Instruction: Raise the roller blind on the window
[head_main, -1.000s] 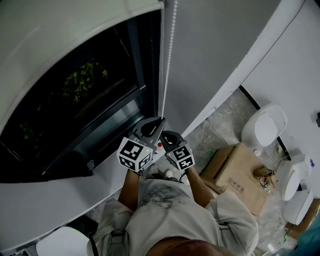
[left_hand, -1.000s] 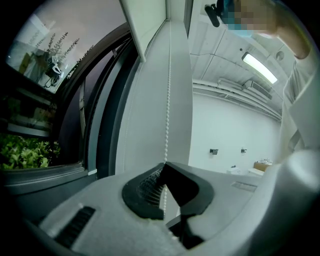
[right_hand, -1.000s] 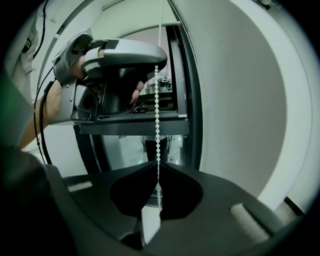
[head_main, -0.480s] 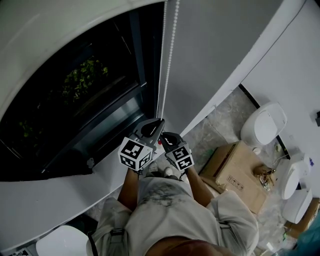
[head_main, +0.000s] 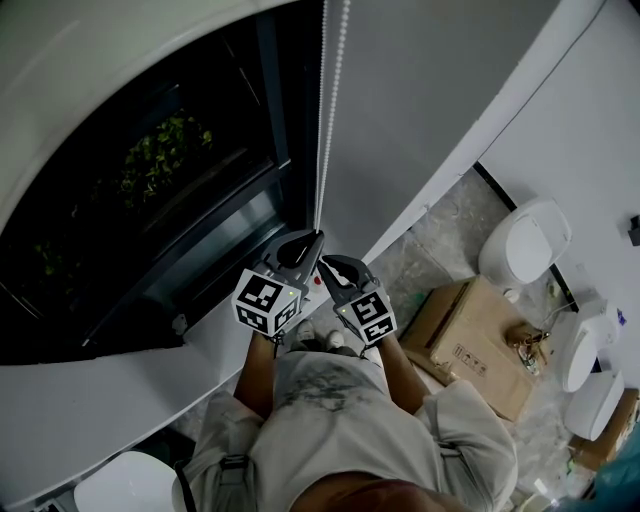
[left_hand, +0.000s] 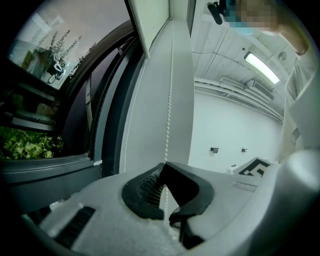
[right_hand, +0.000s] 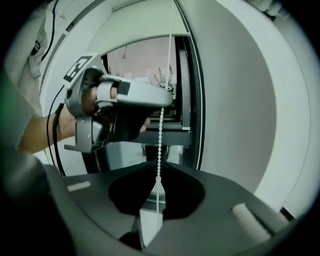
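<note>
Head view's looking steeply down; both gripper views are staring upward, close in, all sharing the bead chain (head_main: 333, 100) at 12 o'clock.

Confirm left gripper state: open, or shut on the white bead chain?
Shut. The left gripper has its black jaw tips pinched together on the white bead chain, which runs between them.

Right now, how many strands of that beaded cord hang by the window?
2: one strand is pinched in the right gripper, the other strand hangs free along the window frame.
</note>
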